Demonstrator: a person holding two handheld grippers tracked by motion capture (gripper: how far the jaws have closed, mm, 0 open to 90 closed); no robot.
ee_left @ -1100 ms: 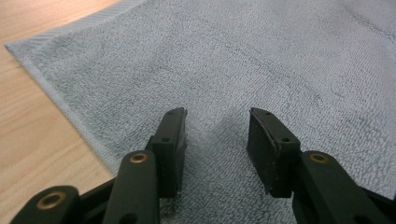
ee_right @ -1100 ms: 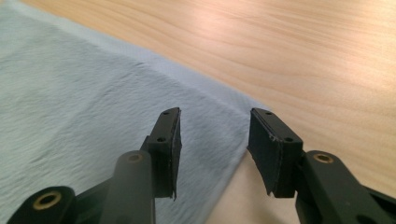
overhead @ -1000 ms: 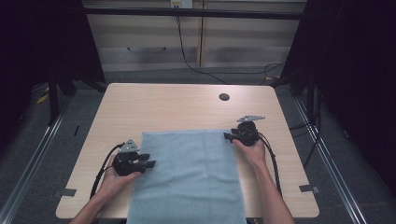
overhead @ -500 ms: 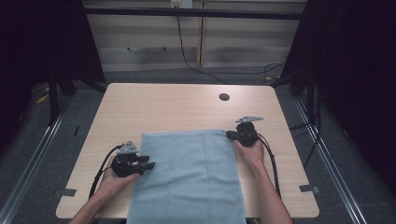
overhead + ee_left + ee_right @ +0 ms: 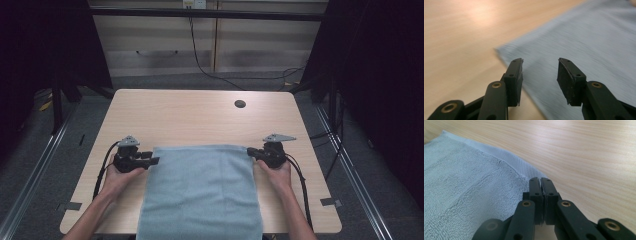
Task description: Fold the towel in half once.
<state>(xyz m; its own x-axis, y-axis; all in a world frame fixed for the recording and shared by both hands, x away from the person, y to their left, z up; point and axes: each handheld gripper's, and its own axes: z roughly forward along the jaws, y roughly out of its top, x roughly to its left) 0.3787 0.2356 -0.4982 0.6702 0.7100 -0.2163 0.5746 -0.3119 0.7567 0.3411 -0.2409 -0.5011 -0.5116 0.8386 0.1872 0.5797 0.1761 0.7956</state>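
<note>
Towel [image 5: 202, 192] is the thing being worked on: a soft, light blue towel that lies flat on the wooden table [image 5: 190, 117], on the person's side. Its near end hangs over the table edge closest to the person, and its far edge runs straight across between the two grippers. No words, labels or brand marks can be read on the towel, on the table or on the grippers. No box, bowl or other holder can be seen on the table. The left gripper [image 5: 150, 161] is held in the person's left hand [image 5: 120, 175] at the far left corner of the towel. In the left gripper view its two black jaws stand spread apart above the towel's side edge [image 5: 574, 50], just behind the corner, and they press on nothing; they have just been opening a little more, with no cloth caught between them. The right gripper [image 5: 251, 152] is held in the right hand [image 5: 276, 172] at the far right corner of the towel. In the right gripper view its jaws are pressed together, and a thin bit of the towel's woven border [image 5: 506, 157] sits pinched between the pads at the corner. These jaws have just closed on it. A small dark round hole [image 5: 240, 104] sits in the table top near its far edge, well apart from the towel. Black cables trail from both grippers back toward the person.
</note>
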